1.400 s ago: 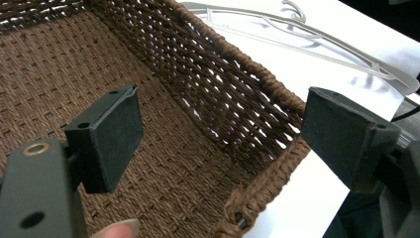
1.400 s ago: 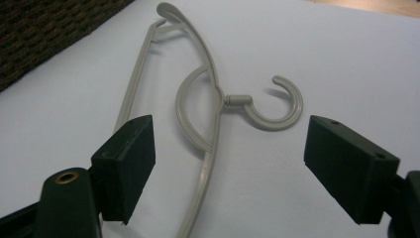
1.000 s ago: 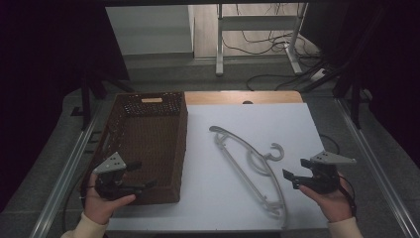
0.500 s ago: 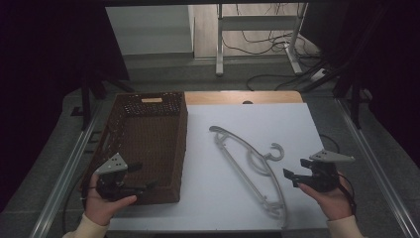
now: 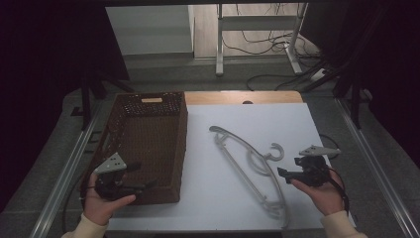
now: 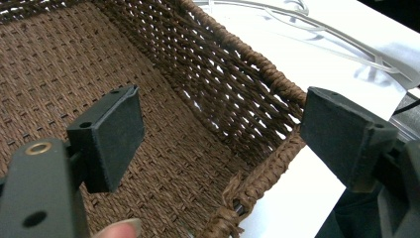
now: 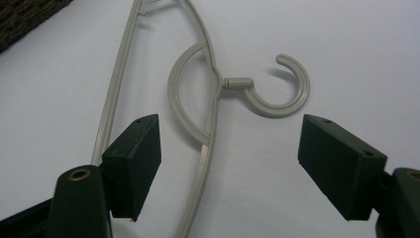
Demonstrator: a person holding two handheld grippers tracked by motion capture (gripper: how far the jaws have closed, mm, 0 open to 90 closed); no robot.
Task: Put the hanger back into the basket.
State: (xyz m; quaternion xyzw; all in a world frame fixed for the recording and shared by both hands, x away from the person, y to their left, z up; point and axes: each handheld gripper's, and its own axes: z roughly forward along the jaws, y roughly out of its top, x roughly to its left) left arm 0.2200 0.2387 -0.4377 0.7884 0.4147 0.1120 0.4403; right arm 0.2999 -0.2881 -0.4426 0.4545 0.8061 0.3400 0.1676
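A pale grey plastic hanger (image 5: 247,163) lies flat on the white table (image 5: 297,124), its hook (image 7: 282,91) pointing right. A brown woven basket (image 5: 148,144) stands at the table's left, nothing inside it. My left gripper (image 5: 141,176) is open over the basket's near end; in the left gripper view the basket's near corner (image 6: 267,163) sits between the wide-apart jaws. My right gripper (image 5: 283,172) is open just right of the hanger, level with the hook. In the right gripper view its jaws straddle the hanger's neck (image 7: 210,119) without touching it.
Metal rails (image 5: 69,168) run along both sides of the table. A wooden strip (image 5: 237,97) borders its far edge. Beyond it are a metal stand (image 5: 257,34) and cables (image 5: 277,47) on the floor.
The right gripper has shifted slightly toward the hanger. The left gripper has barely moved at the basket's near end.
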